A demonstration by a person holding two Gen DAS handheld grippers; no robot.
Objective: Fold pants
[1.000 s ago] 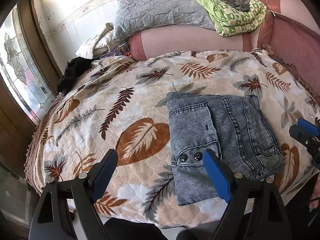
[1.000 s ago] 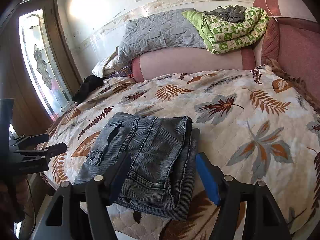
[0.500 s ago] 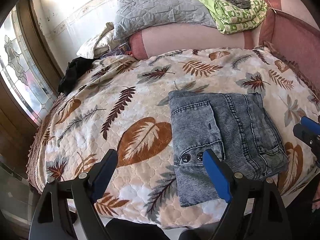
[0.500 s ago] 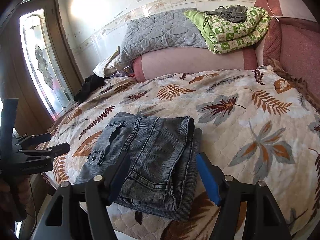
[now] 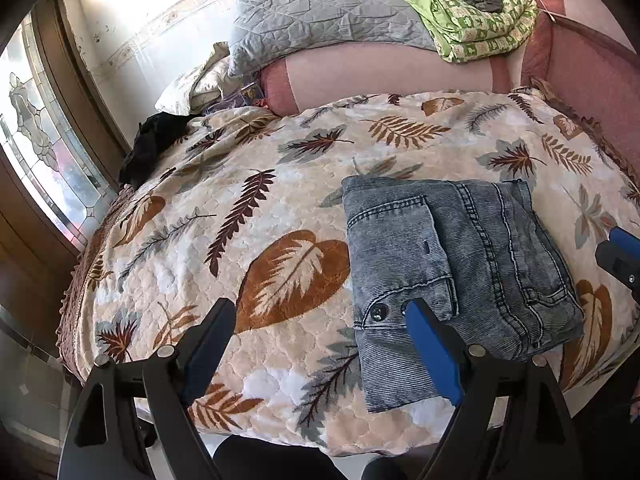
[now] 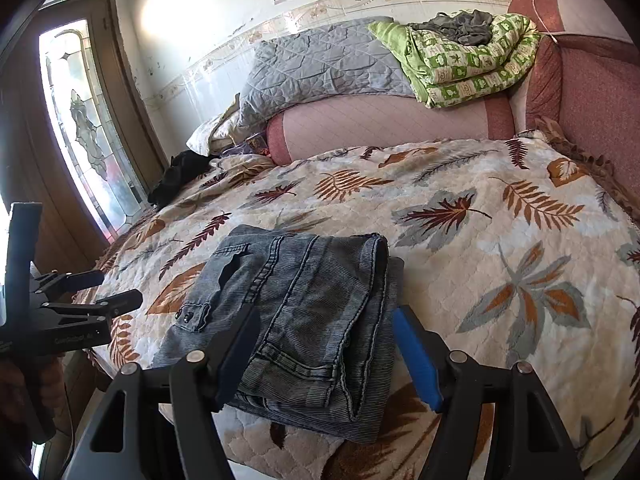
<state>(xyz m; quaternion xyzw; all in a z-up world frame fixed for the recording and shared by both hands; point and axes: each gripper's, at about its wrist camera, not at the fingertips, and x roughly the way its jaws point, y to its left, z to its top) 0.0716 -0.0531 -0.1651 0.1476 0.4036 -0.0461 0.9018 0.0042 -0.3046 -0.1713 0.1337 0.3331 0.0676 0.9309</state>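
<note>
The grey-blue denim pants (image 5: 448, 268) lie folded into a compact rectangle near the front edge of the bed; they also show in the right wrist view (image 6: 296, 320). My left gripper (image 5: 320, 336) is open and empty, above the bed's front edge, just left of the pants. My right gripper (image 6: 324, 348) is open and empty, hovering over the near end of the pants. The left gripper shows at the left of the right wrist view (image 6: 100, 292); a right fingertip (image 5: 620, 248) shows at the right edge of the left wrist view.
The bed has a leaf-print quilt (image 5: 280, 208). At the back lie a pink bolster (image 5: 392, 76), a grey quilted pillow (image 5: 320, 16) and a green folded blanket (image 5: 480, 20). Dark clothing (image 5: 156, 140) lies at the left edge. A glass door (image 6: 80, 120) stands left.
Both grippers have drawn back slightly from the bed; the folded pants have not moved.
</note>
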